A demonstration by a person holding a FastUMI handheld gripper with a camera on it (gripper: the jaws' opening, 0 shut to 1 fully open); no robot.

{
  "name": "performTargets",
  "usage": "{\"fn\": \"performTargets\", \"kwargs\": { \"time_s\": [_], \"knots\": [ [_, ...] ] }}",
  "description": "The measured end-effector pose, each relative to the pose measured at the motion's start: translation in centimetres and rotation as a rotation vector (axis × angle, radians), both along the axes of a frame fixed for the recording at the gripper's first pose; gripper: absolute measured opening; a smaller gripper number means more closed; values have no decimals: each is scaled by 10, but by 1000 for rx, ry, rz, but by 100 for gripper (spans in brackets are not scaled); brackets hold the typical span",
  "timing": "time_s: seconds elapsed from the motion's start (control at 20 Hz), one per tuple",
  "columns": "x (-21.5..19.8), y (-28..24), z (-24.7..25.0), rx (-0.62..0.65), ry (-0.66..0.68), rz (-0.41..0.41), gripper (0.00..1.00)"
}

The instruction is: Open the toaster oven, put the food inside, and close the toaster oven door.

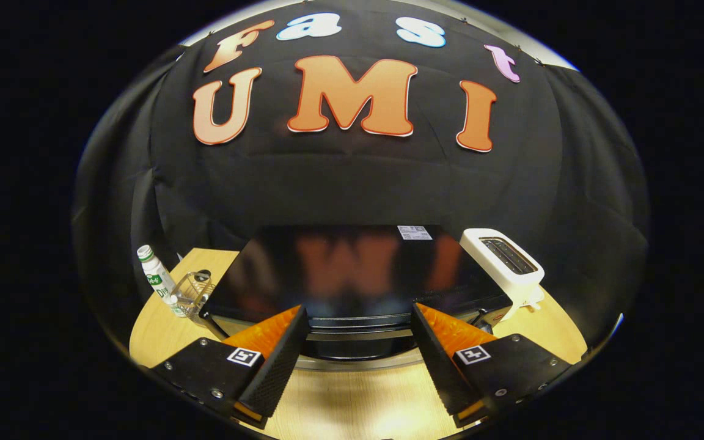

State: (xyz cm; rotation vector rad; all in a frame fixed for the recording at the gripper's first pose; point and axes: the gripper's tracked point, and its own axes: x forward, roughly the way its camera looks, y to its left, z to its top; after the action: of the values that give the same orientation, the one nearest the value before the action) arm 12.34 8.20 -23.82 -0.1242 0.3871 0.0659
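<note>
A black toaster oven (352, 272) with a glossy top stands on the wooden table (352, 397), seen from above and in front. Its front face and door handle (358, 334) lie just beyond my fingertips, and the door looks closed. My gripper (358, 324) is open, fingers spread wide either side of the oven's front, with nothing between them. No food item is visible to me.
A white slot toaster (505, 263) sits at the oven's right rear. To the left are a white bottle with a green cap (155, 272) and a clear glass container (194, 292). Black cloth walls close in behind and on both sides.
</note>
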Motion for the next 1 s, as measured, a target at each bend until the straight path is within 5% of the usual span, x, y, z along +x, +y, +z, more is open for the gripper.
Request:
{"fn": "performTargets", "kwargs": {
  "time_s": [1.0],
  "knots": [
    [-77,-12,-26,106,87,-5,99]
  ]
}}
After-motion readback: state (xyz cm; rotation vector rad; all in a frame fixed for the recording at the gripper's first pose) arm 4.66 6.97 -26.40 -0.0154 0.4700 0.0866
